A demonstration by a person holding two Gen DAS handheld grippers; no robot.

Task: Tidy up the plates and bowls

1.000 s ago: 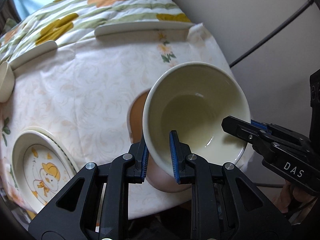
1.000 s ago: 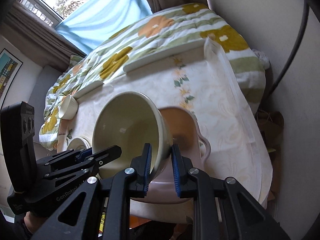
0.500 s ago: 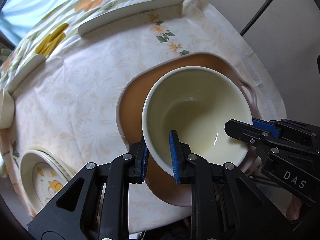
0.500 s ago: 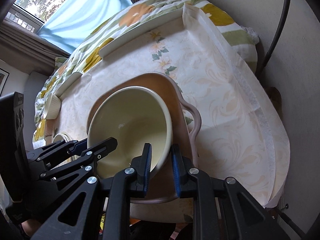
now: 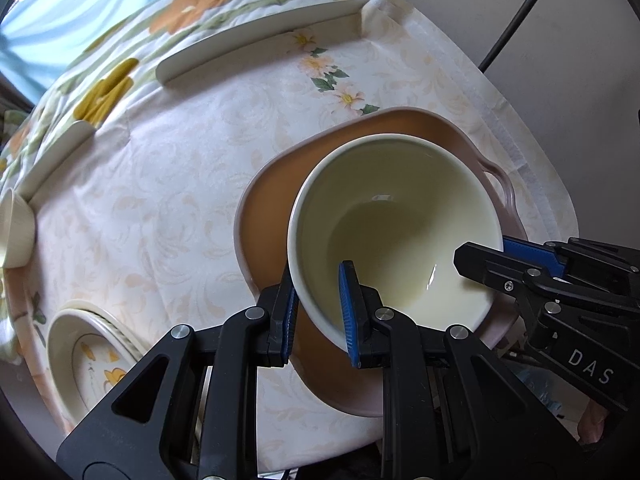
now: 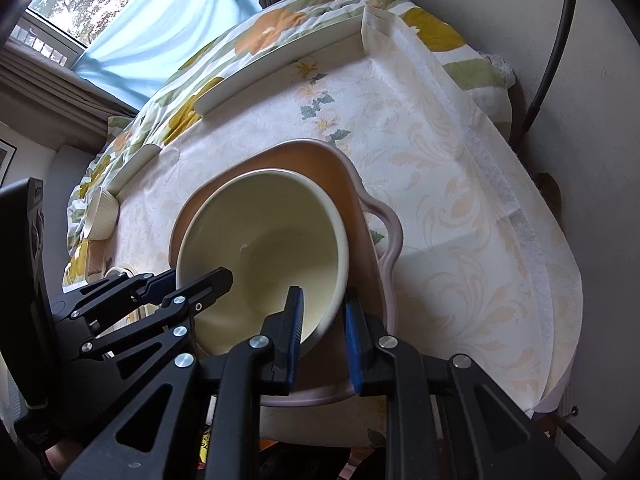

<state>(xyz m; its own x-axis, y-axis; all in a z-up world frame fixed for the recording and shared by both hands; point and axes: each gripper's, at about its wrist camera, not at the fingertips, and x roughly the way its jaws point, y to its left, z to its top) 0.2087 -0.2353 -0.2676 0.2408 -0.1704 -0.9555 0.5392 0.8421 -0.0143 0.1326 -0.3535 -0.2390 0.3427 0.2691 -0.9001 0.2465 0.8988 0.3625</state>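
A cream bowl (image 5: 394, 228) sits inside a pink dish with handles (image 5: 264, 216) on the table's right side. My left gripper (image 5: 318, 308) is shut on the bowl's near rim, one finger inside and one outside. My right gripper (image 6: 322, 326) is shut on the bowl's opposite rim; the bowl (image 6: 264, 252) and pink dish (image 6: 372, 240) show in the right wrist view too. The right gripper also appears in the left wrist view (image 5: 516, 258), and the left gripper in the right wrist view (image 6: 188, 284).
A stack of plates with a yellow duck print (image 5: 92, 356) lies at the front left. A small cream cup (image 5: 16, 232) lies on its side at the left edge. Long white pieces (image 5: 256, 48) line the far edge of the tablecloth. A wall and black cable (image 5: 520, 12) stand right.
Both grippers have lowered the cream bowl from a tilted hold above the table down into the pink dish, where it now sits nearly level.
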